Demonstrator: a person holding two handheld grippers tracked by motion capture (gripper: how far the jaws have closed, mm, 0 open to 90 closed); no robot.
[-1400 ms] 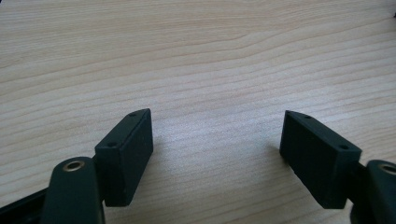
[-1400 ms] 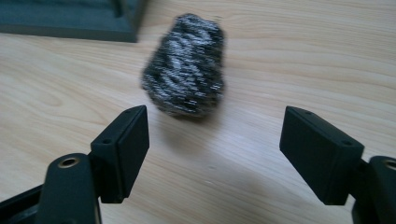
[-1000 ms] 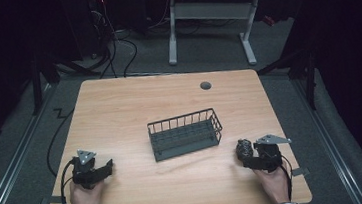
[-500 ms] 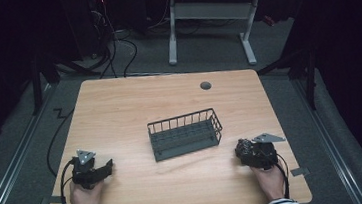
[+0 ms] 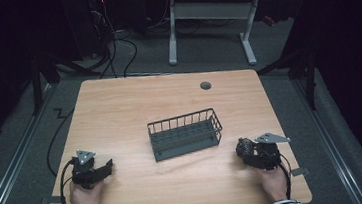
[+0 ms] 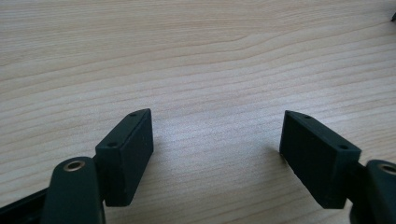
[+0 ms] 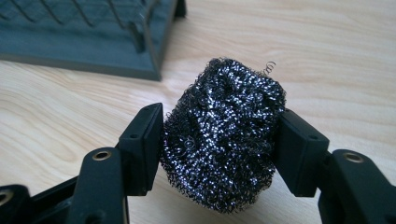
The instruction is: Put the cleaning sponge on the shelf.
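Note:
A dark steel-wool scouring pad [image 7: 224,135] sits squeezed between the two black jaws of my right gripper [image 7: 219,144], which is shut on it just above the wood. From above, that right gripper [image 5: 246,148] and the pad [image 5: 244,146] are at the table's front right, beside the right end of a dark wire basket [image 5: 185,134]. The basket's corner [image 7: 140,51] lies just ahead of the pad. My left gripper [image 5: 106,167] rests at the front left, and its jaws [image 6: 217,140] stand wide apart over bare wood with nothing between them.
The wooden table [image 5: 120,113] has a small round grey grommet [image 5: 205,85] near its far edge. Cables trail from both grippers off the front edge. Behind the table on the dark floor are a white desk frame [image 5: 206,24] and loose cables.
My right gripper has shifted slightly left toward the basket with the pad in it. The left gripper has stayed put.

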